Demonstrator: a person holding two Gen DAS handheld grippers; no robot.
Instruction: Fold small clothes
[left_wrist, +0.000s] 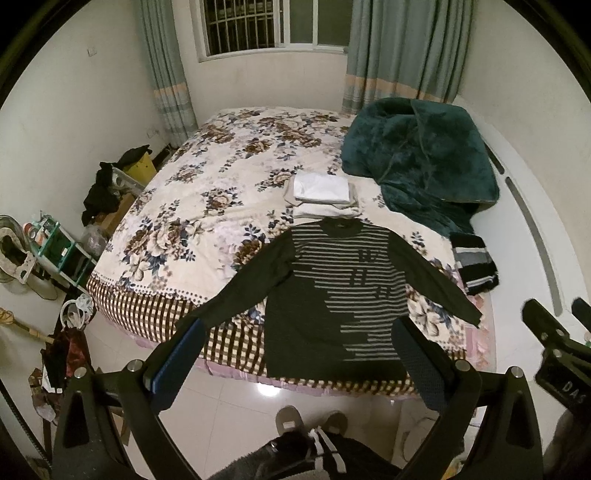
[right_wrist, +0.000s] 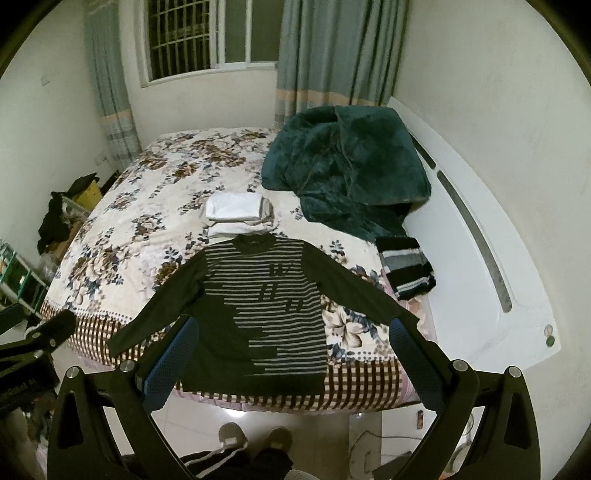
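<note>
A dark long-sleeved sweater with grey stripes (left_wrist: 332, 291) lies flat on the floral bed cover (left_wrist: 207, 184), sleeves spread, hem at the bed's near edge; it also shows in the right wrist view (right_wrist: 258, 314). My left gripper (left_wrist: 299, 354) is open and empty, held above the floor in front of the hem. My right gripper (right_wrist: 291, 347) is open and empty, likewise in front of the bed. A stack of folded white clothes (left_wrist: 323, 195) lies just beyond the sweater's collar. A folded black, grey and white striped garment (left_wrist: 474, 264) lies to the right.
A rumpled dark green plush blanket (left_wrist: 417, 155) fills the bed's far right. A white headboard (right_wrist: 480, 258) runs along the right. Clutter and shelves (left_wrist: 59, 251) stand left of the bed. The person's feet (left_wrist: 310, 421) stand on the tiled floor.
</note>
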